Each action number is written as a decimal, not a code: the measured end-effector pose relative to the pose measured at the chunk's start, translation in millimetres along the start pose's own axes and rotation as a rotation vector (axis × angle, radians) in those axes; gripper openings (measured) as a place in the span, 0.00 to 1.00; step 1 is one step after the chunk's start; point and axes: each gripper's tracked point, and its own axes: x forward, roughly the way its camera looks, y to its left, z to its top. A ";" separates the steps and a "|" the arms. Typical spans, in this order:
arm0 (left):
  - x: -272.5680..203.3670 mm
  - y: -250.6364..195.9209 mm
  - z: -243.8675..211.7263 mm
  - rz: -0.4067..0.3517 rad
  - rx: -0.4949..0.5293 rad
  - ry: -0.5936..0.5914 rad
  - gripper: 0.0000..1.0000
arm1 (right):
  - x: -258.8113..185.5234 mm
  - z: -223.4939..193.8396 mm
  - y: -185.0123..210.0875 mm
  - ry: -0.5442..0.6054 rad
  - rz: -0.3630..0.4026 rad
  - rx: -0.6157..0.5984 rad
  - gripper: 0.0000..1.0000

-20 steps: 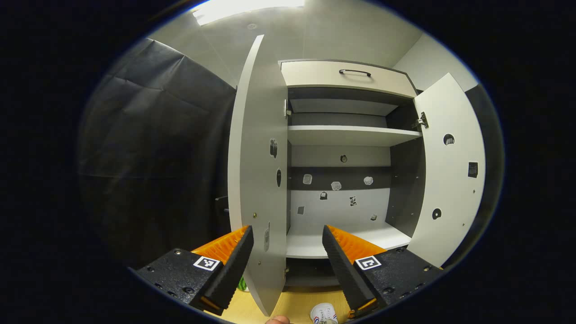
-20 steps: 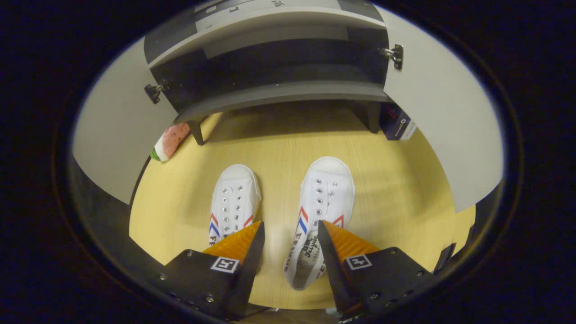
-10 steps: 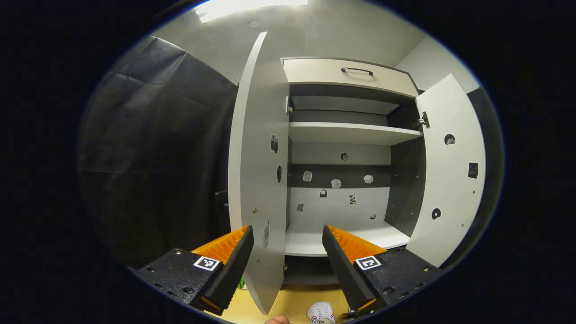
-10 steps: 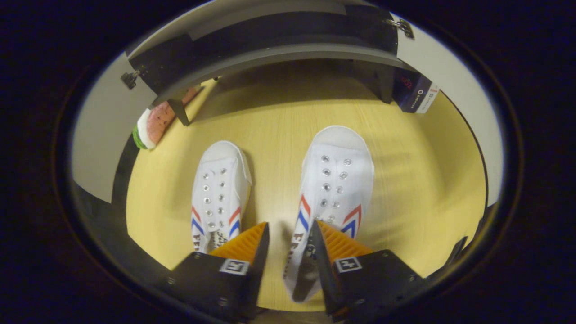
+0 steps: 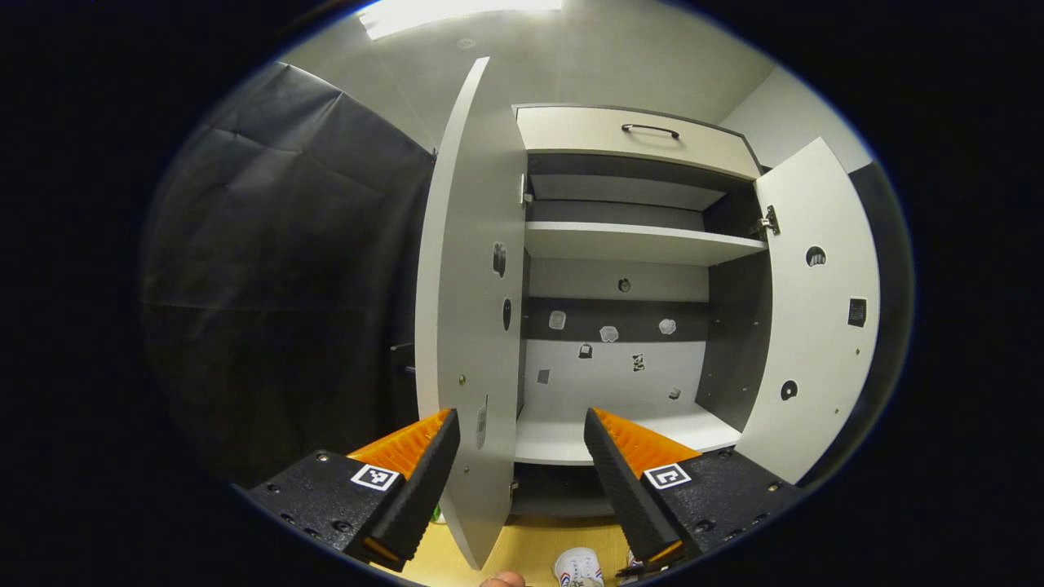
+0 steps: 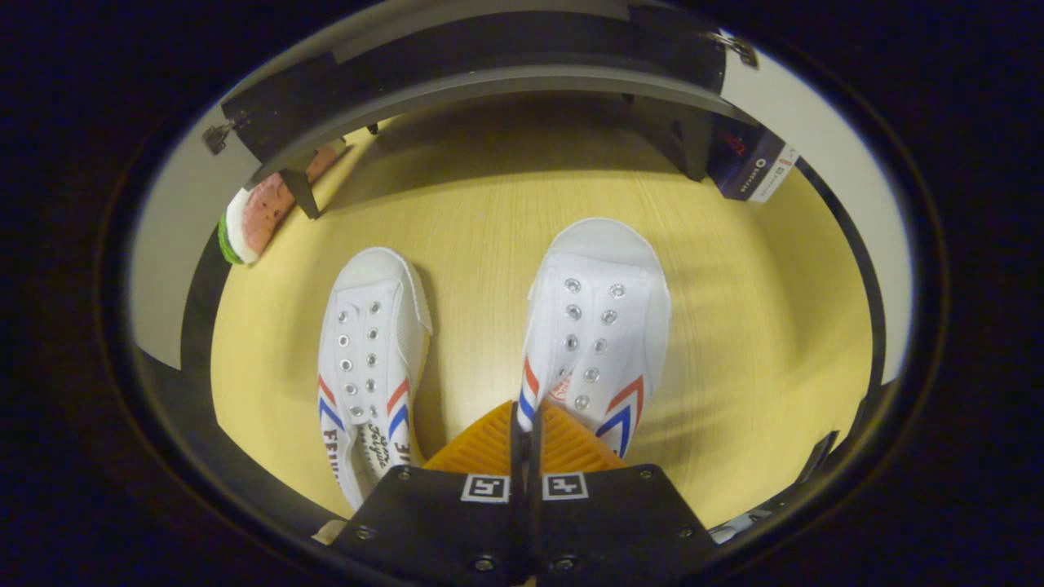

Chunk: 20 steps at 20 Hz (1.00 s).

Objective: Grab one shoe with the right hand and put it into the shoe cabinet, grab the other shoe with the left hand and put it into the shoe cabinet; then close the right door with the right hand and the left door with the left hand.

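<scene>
In the left gripper view, the left gripper [image 5: 522,424] is hanging at the bottom of the frame with its fingers spread wide apart, grasping nothing. Past them the shoe cabinet [image 5: 628,244] is filling the centre, its left door [image 5: 469,310] standing open edge-on and its right door [image 5: 816,318] swung open at the right. A white shelf [image 5: 636,242] is crossing the upper centre. A shoe's toe [image 5: 577,567] is peeking in at the bottom edge, on the wooden floor [image 5: 534,546].

In the right gripper view, the right gripper [image 6: 526,412] is sitting at bottom centre with its fingers clenched on the side wall of the right shoe [image 6: 599,326], which is lying right of centre. The left shoe [image 6: 371,350] is lying just beside it, left of centre. The cabinet's underside is arching across the top. A watermelon-slice toy [image 6: 253,216] is resting at upper left and a dark box [image 6: 746,159] at upper right.
</scene>
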 end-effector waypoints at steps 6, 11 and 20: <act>0.3 -1.2 0.5 -0.011 -0.007 -0.004 0.93 | -22.4 10.4 -3.6 -0.088 0.036 0.086 0.01; 1.5 -2.5 1.5 -0.024 -0.014 -0.007 0.93 | -49.1 19.8 -0.3 -0.121 0.117 0.177 0.00; 0.4 -2.6 0.8 -0.042 -0.024 -0.009 0.93 | -132.7 58.9 34.2 -0.277 0.253 0.165 0.00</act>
